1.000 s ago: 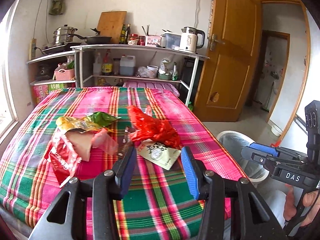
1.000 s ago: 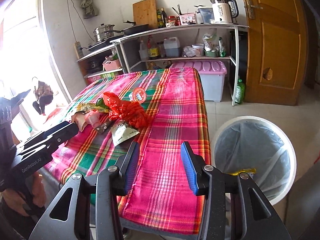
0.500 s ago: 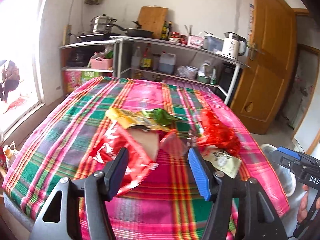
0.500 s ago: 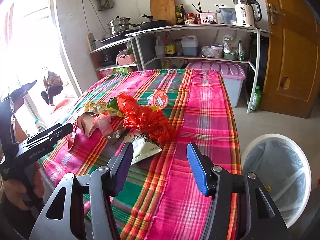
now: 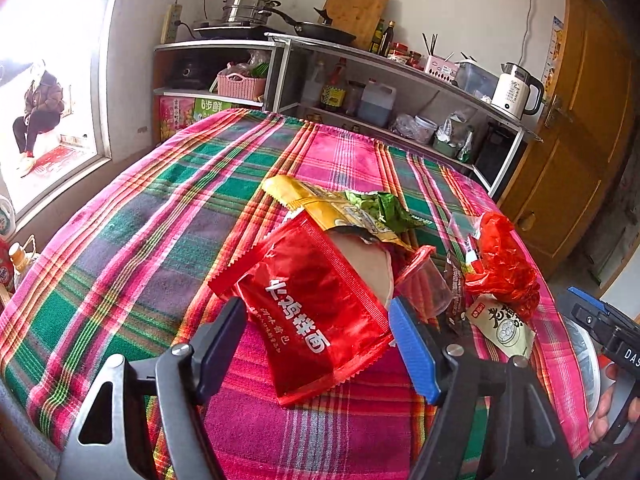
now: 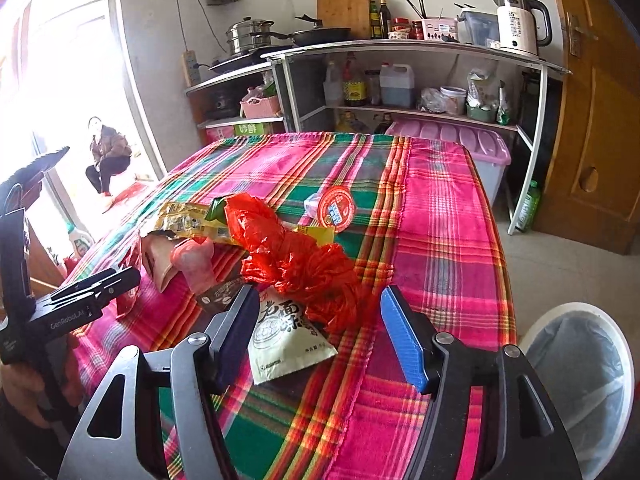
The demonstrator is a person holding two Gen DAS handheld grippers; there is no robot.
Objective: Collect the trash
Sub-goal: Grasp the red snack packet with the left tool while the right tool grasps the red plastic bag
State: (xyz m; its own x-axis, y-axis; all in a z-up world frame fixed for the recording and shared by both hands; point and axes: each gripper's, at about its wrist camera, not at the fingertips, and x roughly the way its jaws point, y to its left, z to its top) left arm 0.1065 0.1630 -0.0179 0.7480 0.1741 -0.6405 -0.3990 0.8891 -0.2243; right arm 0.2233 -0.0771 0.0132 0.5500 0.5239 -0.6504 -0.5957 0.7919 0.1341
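Note:
Trash lies in a heap on the plaid tablecloth (image 5: 160, 216). A red noodle packet (image 5: 316, 316) lies nearest my left gripper (image 5: 316, 328), which is open with the packet's near end between its fingers. Behind it lie a yellow wrapper (image 5: 312, 200), a green wrapper (image 5: 380, 208) and a pink plastic cup (image 5: 424, 280). A crumpled red plastic bag (image 6: 296, 256) and a white sachet (image 6: 284, 336) lie in front of my open right gripper (image 6: 320, 328). A round red-lidded cup (image 6: 334, 208) lies farther back.
A white bin with a liner (image 6: 580, 368) stands on the floor at the table's right front corner. A metal shelf unit (image 6: 400, 48) with cookware, bottles and a kettle (image 6: 518, 28) stands behind the table. A wooden door (image 6: 600, 120) is at right. A window (image 5: 44, 100) is at left.
Both grippers have moved forward to the trash heap. The left swung left onto the red packet; the right closed in on the red bag and sachet. Both stay open.

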